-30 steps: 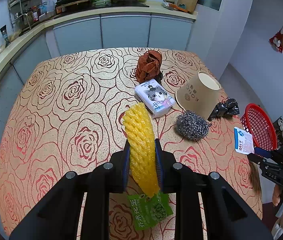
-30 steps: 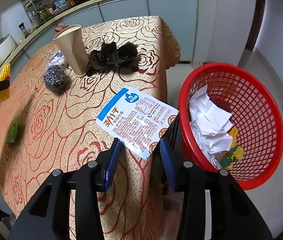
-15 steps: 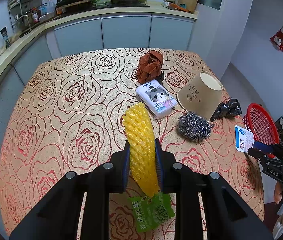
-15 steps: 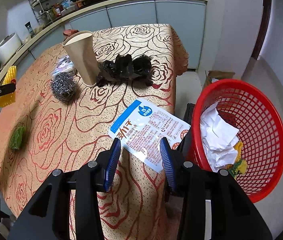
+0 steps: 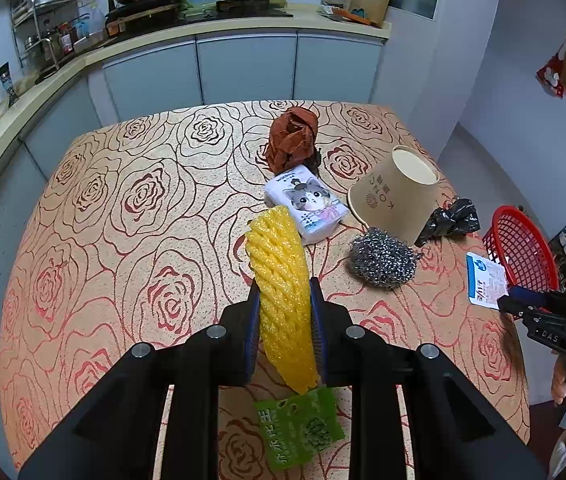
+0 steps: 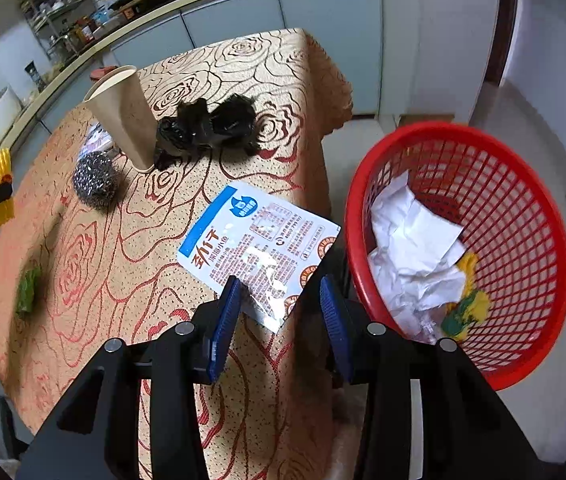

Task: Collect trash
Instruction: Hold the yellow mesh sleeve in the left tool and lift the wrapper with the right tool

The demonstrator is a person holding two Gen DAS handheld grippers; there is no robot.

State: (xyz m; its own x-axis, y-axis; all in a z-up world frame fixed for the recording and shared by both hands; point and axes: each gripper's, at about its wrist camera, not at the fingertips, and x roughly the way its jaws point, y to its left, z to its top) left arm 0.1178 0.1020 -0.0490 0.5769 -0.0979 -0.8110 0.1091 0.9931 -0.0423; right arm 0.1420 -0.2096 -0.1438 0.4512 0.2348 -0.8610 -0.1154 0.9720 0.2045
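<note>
Your left gripper [image 5: 285, 312] is clamped on the yellow foam net [image 5: 281, 280], which stands up between the blue pads above the rose-patterned tablecloth [image 5: 123, 216]; a green snack packet [image 5: 299, 432] lies flat on the cloth just below the net's lower tip. Your right gripper [image 6: 281, 308] hangs at the table's edge with its jaws opening; the blue-and-white wrapper [image 6: 257, 246] sits between them, its near corner against the left pad, while the right pad stands clear of it. The wrapper pokes out past the table edge, just beside the red basket [image 6: 523, 184], which sits lower than the tabletop and already holds crumpled white paper [image 6: 411, 248] and a yellow-green scrap [image 6: 465, 304]. Farther along the table, a brown paper cup [image 6: 123, 116] rests upside down, with a crumpled black plastic bag [image 6: 207, 124] touching its side and a steel wool scrubber [image 6: 95, 180] just beside it. From the left camera you also see a tissue pack with a cat drawing [image 5: 307, 204] between the net and the cup, and a crumpled brown paper ball [image 5: 293, 138] right behind that pack. A kitchen counter [image 5: 243, 24] with pans runs along the back wall.
</note>
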